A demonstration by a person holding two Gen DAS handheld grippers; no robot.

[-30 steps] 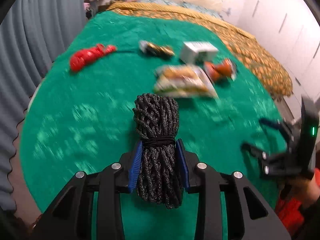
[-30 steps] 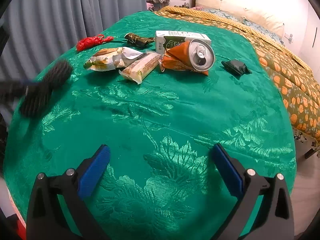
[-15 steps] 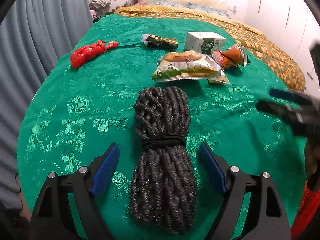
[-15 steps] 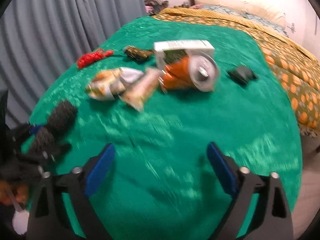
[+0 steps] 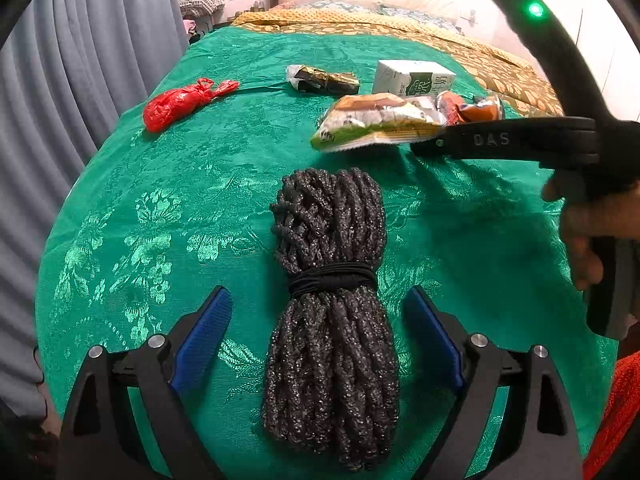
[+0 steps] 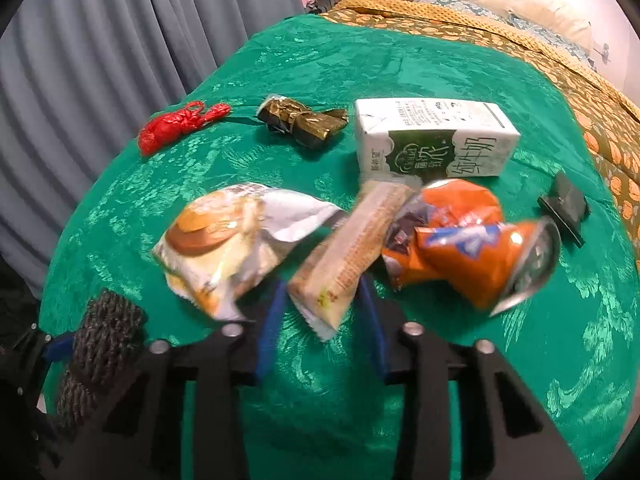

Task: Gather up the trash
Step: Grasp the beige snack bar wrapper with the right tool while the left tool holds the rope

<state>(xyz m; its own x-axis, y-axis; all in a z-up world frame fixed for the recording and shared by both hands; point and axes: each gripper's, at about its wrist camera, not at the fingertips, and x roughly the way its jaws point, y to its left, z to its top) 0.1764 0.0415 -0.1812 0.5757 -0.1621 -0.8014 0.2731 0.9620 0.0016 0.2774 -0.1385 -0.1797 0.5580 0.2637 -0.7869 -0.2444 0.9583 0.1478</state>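
Observation:
A dark rope bundle (image 5: pixel 332 280) lies on the green bedspread (image 5: pixel 168 184) between the pads of my left gripper (image 5: pixel 318 292). Its jaws are opening and touch nothing. My right gripper (image 6: pixel 322 320) is at the trash pile, its jaws closing on the near end of a beige biscuit packet (image 6: pixel 352 248), with the blue pads at the packet's sides. Beside the packet lie a crumpled snack bag (image 6: pixel 228 240) and a crushed orange can (image 6: pixel 472 256). The left wrist view shows the right gripper (image 5: pixel 424 144) from the side, held in a hand.
Farther back lie a red plastic bag (image 6: pixel 176 128), a dark gold wrapper (image 6: pixel 300 122) and a white milk carton (image 6: pixel 432 140). A small black object (image 6: pixel 564 204) sits at the right. Grey curtains (image 5: pixel 60 100) hang left of the bed.
My left jaws spread and let go of the rope, which now rests on the bedspread. My right gripper moved forward to the pile and narrowed around the biscuit packet.

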